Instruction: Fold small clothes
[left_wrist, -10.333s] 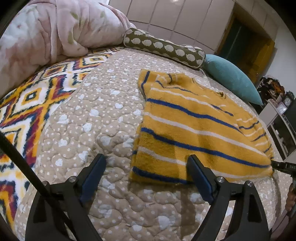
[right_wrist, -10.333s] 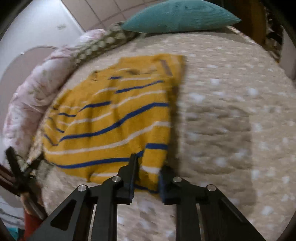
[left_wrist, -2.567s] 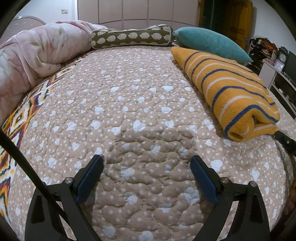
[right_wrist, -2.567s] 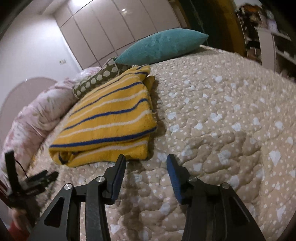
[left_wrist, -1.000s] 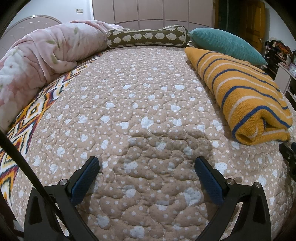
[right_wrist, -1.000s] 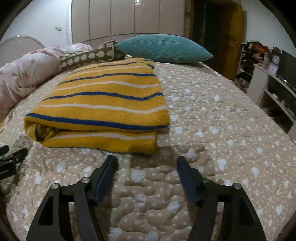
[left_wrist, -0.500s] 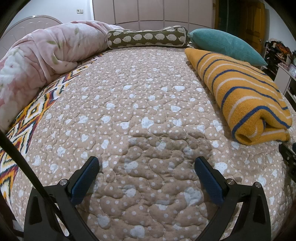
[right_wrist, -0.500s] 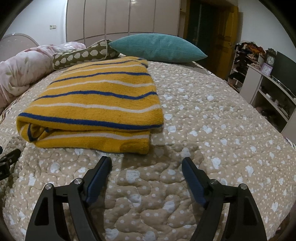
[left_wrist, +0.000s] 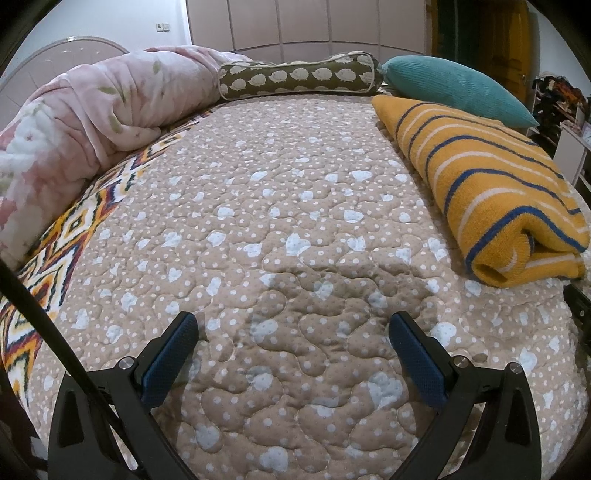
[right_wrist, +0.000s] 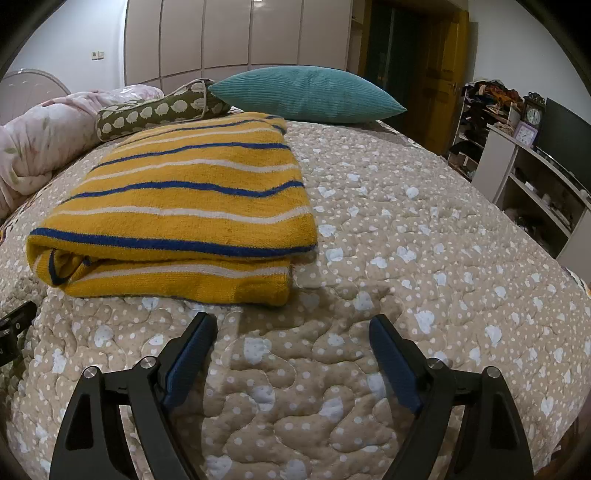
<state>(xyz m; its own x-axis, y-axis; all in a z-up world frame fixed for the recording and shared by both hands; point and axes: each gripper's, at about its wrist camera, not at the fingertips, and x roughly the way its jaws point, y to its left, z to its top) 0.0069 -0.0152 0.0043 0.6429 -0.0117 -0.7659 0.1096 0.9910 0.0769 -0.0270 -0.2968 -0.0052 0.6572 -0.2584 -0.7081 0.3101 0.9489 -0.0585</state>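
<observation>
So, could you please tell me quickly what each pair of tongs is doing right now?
Left tongs: open, holding nothing.
Right tongs: open, holding nothing.

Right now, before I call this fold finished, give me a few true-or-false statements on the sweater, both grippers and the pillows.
1. The yellow striped sweater lies folded on the quilt. True.
2. The right gripper is clamped on the sweater. False: it is open, short of it.
3. The left gripper is open over bare quilt. True.
4. The teal pillow rests on top of the sweater. False: it lies beyond it.
</observation>
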